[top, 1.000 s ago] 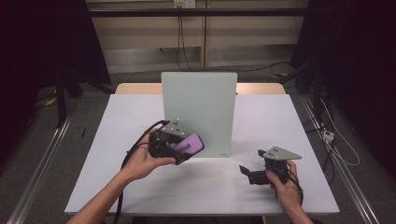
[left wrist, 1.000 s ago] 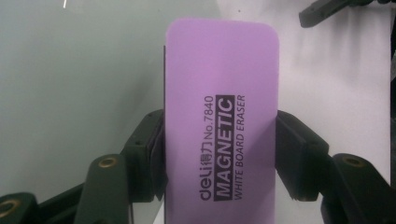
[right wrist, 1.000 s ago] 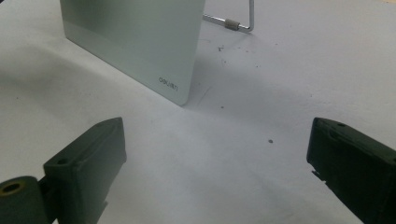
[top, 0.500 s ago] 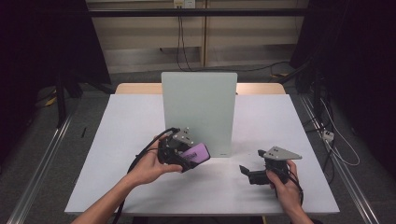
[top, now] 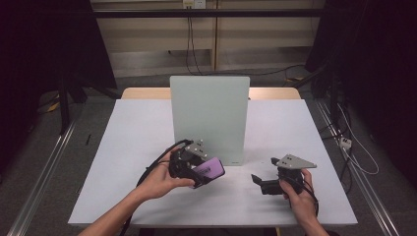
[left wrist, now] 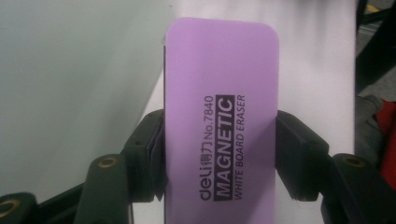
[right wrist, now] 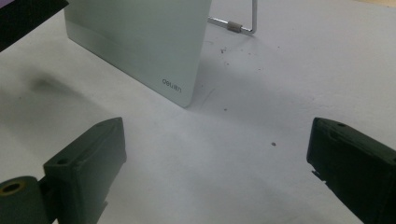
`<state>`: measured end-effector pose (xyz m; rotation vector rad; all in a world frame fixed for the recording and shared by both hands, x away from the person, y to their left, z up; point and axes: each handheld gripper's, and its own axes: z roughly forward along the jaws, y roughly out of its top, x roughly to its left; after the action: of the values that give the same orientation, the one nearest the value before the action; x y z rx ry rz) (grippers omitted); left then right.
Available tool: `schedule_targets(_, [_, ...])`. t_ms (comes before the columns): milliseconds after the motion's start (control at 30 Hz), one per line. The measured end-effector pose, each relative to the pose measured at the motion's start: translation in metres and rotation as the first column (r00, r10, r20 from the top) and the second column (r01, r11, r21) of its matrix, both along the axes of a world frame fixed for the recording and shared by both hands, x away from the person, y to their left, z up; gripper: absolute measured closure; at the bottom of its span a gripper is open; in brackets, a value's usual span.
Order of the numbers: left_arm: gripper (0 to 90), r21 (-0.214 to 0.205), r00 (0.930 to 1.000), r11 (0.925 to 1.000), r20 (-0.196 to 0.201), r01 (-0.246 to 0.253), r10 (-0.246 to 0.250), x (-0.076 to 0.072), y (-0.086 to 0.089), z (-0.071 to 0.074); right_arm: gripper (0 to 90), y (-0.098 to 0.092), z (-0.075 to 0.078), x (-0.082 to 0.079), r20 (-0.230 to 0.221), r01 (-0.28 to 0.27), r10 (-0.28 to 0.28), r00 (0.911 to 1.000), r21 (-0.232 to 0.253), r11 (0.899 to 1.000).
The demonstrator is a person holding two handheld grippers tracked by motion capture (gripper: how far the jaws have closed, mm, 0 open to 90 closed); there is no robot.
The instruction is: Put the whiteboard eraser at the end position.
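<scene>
Between left hand-held gripper (left wrist: 219,154) pads, purple eraser (left wrist: 219,116) (label up), long axis straight ahead

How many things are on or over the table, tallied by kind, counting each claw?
Purple whiteboard eraser: 1, clamped in the left claw
Upright white board on its wire stand: 1
Claws: 2, the right claw open with nothing in it
Total: 4

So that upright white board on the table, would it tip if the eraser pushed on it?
Possibly. The white board stands nearly upright on a thin wire stand, so a firm push could slide or tip it. It looks stiff and smooth. The eraser, clamped in the left gripper, seems rigid.
</scene>
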<state>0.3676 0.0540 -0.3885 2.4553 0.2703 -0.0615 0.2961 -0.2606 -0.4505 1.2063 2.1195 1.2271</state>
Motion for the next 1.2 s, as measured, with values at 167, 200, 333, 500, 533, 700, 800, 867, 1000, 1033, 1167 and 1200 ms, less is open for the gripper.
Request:
schedule_targets(167, [40.9, 0.041, 0.9996, 0.9991, -0.026, 0.007, -0.006, -0.003, -0.006, -0.008, 4.6, -0.001, -0.001, 0.001, -0.003, 0.003, -0.003, 1.0000, 0.002, 1.000])
schedule_targets(200, [40.9, 0.038, 0.9993, 0.9992, -0.036, 0.010, -0.009, -0.003, -0.008, -0.009, 4.7, -0.001, -0.001, 0.001, -0.002, 0.003, -0.003, 1.0000, 0.003, 1.000])
schedule_targets(333, [40.8, 0.051, 0.9982, 0.9983, -0.055, 0.029, -0.026, -0.006, -0.012, -0.014, 4.7, 0.000, -0.001, 0.000, 0.000, -0.002, 0.002, 1.0000, -0.001, 1.000])
schedule_targets(500, [40.8, 0.083, 0.9957, 0.9956, -0.084, 0.045, -0.038, -0.006, -0.016, -0.021, 4.6, 0.000, -0.001, 0.001, -0.001, 0.000, 0.000, 1.0000, -0.002, 1.000])
schedule_targets(533, [40.9, 0.096, 0.9955, 0.9942, -0.085, 0.049, -0.041, -0.005, -0.017, -0.023, 4.7, 0.000, -0.001, 0.001, -0.002, -0.001, 0.001, 1.0000, -0.001, 1.000])
schedule_targets(700, [40.8, 0.112, 0.9930, 0.9914, -0.104, 0.068, -0.056, -0.005, -0.022, -0.030, 4.6, 0.000, -0.001, 0.002, -0.002, -0.004, 0.004, 1.0000, -0.003, 1.000])
schedule_targets(800, [40.7, 0.117, 0.9926, 0.9905, -0.105, 0.073, -0.061, -0.006, -0.024, -0.033, 4.6, 0.000, -0.001, 0.001, -0.003, -0.004, 0.004, 1.0000, -0.002, 1.000])
schedule_targets(867, [40.7, 0.113, 0.9924, 0.9910, -0.107, 0.072, -0.060, -0.006, -0.025, -0.034, 4.7, 0.000, -0.001, 0.001, -0.004, -0.003, 0.003, 1.0000, -0.001, 1.000])
schedule_targets(1000, [40.6, 0.111, 0.9931, 0.9915, -0.103, 0.068, -0.056, -0.007, -0.028, -0.039, 4.7, 0.000, -0.001, 0.001, -0.002, -0.003, 0.003, 1.0000, -0.003, 1.000])
schedule_targets(1033, [40.6, 0.113, 0.9939, 0.9914, -0.095, 0.066, -0.056, -0.008, -0.029, -0.040, 4.6, 0.000, -0.001, 0.001, -0.001, -0.004, 0.004, 1.0000, -0.003, 1.000])
schedule_targets(1167, [40.5, 0.122, 0.9946, 0.9900, -0.084, 0.071, -0.061, -0.008, -0.031, -0.043, 4.6, 0.000, -0.001, 0.001, -0.002, -0.004, 0.004, 1.0000, -0.003, 1.000])
schedule_targets(1200, [40.4, 0.122, 0.9946, 0.9901, -0.084, 0.070, -0.060, -0.008, -0.031, -0.043, 4.6, 0.000, -0.001, 0.001, -0.003, -0.003, 0.003, 1.0000, -0.002, 1.000])
